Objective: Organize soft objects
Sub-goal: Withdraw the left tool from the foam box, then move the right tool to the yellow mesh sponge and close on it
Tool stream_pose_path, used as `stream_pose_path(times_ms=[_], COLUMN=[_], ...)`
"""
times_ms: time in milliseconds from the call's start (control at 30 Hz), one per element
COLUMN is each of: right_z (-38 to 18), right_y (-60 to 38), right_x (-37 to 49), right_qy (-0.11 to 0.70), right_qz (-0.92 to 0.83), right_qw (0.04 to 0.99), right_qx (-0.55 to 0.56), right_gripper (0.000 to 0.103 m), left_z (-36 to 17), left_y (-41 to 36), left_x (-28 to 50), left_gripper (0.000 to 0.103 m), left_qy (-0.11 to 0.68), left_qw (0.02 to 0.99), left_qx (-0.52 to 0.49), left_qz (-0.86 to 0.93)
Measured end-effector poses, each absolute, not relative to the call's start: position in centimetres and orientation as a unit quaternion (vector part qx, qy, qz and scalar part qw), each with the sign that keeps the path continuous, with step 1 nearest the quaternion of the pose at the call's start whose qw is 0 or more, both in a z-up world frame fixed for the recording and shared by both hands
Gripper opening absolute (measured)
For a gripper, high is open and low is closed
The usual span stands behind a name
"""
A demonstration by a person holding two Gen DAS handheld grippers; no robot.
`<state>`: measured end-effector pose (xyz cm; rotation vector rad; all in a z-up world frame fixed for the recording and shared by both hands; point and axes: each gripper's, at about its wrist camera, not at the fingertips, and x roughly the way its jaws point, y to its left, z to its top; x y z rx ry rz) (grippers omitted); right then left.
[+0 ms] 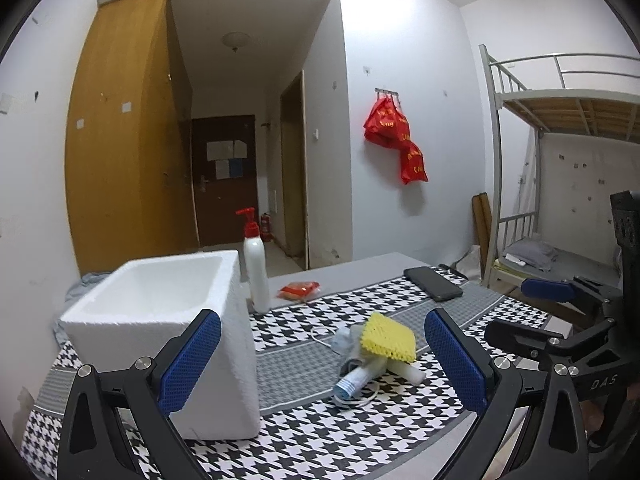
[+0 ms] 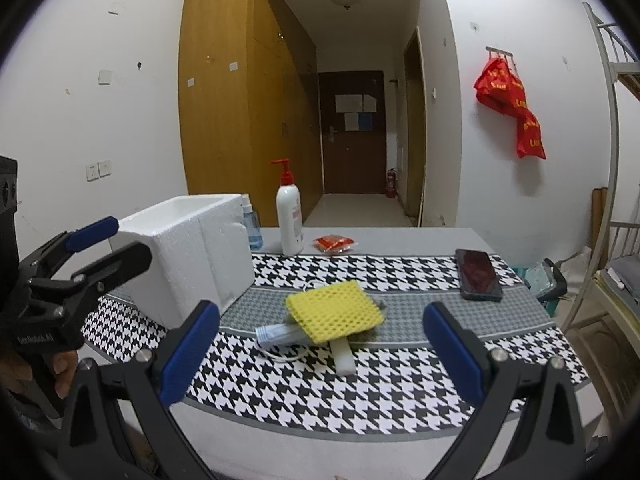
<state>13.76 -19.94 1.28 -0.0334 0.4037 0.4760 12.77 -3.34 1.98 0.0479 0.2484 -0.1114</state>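
Note:
A yellow foam net sheet (image 1: 389,337) (image 2: 335,311) lies on top of a small pile in the middle of the houndstooth cloth. Under it are a white foam strip (image 1: 406,371) (image 2: 343,354), a rolled blue-and-white packet (image 1: 352,384) (image 2: 280,334) and a white cable (image 2: 286,356). A white foam box (image 1: 160,320) (image 2: 188,252) stands open-topped to the left. My left gripper (image 1: 322,364) is open, held near the table's front with the pile beyond its fingers. My right gripper (image 2: 320,356) is open too, facing the pile from the front.
A white pump bottle (image 1: 256,268) (image 2: 290,220) with a red top, a small blue bottle (image 2: 251,228) and a red packet (image 1: 300,291) (image 2: 334,243) stand behind the box. A black phone (image 1: 433,283) (image 2: 478,274) lies at the right. A bunk bed (image 1: 560,160) is beyond the table's right edge.

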Motion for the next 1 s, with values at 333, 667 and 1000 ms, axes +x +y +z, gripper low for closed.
stream_pose_path(times_ms=[333,667,1000], right_z=[-0.5,-2.1,-3.1], right_y=[-20.9,-21.2,-21.3], right_x=[13.5,14.3,17.4], right_qy=[0.204,0.227,0.255], right_qz=[0.221,0.215,0.233], right_qw=[0.954,0.950,0.938], right_qx=[-0.012,-0.020,-0.022], right_gripper=[0.103,0.103,0.103], left_z=[-0.1,-1.8,-3.3], left_y=[-3.9,-5.5,-5.9], left_x=[13.1,14.6,17.5], left_gripper=[0.102,0.102,0.102], left_qy=[0.139,0.164,0.212], left_qw=[0.988,0.982,0.973], left_qx=[0.013,0.018,0.027], left_qz=[-0.072,-0.090,-0.084])
